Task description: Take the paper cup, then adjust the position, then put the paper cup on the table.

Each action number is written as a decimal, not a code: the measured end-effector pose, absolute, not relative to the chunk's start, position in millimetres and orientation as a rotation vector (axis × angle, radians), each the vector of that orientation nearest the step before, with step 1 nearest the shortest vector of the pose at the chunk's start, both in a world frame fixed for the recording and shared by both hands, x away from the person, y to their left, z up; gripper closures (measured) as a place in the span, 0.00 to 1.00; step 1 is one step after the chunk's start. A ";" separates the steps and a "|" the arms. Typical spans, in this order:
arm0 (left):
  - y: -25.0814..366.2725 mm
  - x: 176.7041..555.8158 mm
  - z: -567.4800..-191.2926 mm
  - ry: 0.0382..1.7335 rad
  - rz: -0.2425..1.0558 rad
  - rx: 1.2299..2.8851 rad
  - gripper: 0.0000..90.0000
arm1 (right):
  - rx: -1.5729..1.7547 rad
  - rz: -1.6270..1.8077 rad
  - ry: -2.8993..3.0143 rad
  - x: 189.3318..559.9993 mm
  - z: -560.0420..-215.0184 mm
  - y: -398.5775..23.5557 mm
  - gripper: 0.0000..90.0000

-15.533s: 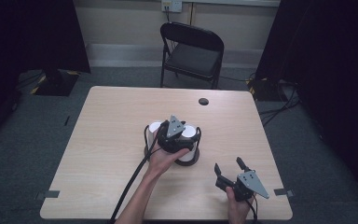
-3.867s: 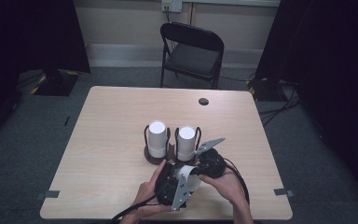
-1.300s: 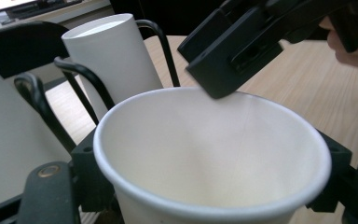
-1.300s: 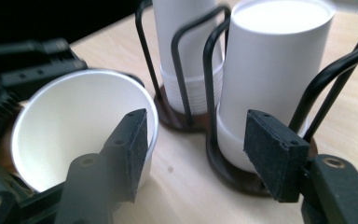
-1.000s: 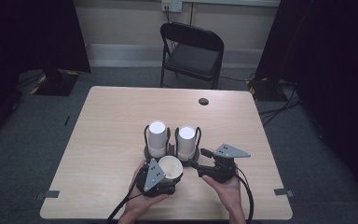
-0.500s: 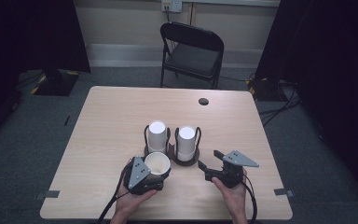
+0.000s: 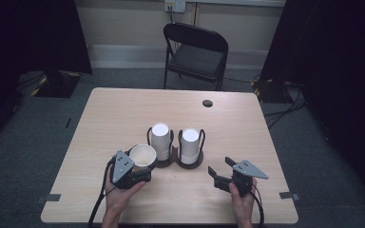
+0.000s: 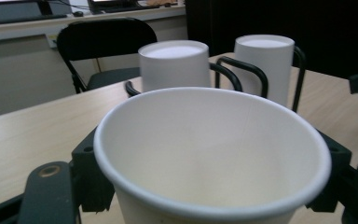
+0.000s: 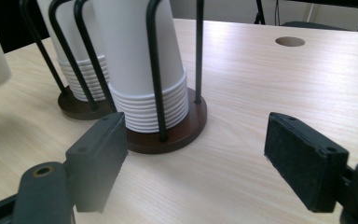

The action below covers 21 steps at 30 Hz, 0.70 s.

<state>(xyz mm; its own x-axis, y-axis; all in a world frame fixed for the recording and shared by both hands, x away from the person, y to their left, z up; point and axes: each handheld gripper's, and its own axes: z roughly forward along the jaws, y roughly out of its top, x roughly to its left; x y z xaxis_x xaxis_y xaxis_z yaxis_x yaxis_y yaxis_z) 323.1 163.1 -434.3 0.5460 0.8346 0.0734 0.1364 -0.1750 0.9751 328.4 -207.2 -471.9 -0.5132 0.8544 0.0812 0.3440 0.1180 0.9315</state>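
The left gripper [image 7: 134,167] clamps its jaws on an upright, empty paper cup [image 7: 142,156] near the tabletop's [image 7: 114,114] front edge, just beside two wire holders of stacked cups [image 7: 177,142]. The right gripper [image 7: 221,173] rests with its jaws spread, empty.

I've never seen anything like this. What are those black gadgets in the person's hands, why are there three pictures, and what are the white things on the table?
A person holds a hand-operated gripper in each hand. One picture looks down from above the wooden table; the other two come from cameras riding on each gripper. On the table stands a black wire holder with two stacks of upside-down white paper cups. The left gripper has its jaws closed on a single paper cup, open end up. The right gripper holds nothing, jaws apart, beside the holder.
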 end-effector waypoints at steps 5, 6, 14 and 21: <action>177.6 328.2 -429.8 0.868 0.800 1.622 0.25 | 1.164 1.392 1.891 327.9 -476.3 -210.1 0.24; 180.9 329.9 -428.9 0.864 0.802 1.622 0.25 | 1.164 1.392 1.887 328.1 -477.4 -210.5 0.24; 193.3 346.5 -422.7 0.943 0.830 1.557 0.25 | 1.132 1.389 1.846 326.8 -484.1 -215.0 0.24; 209.1 370.2 -422.2 1.020 0.837 1.497 0.25 | 1.138 1.383 1.784 327.6 -489.6 -217.3 0.23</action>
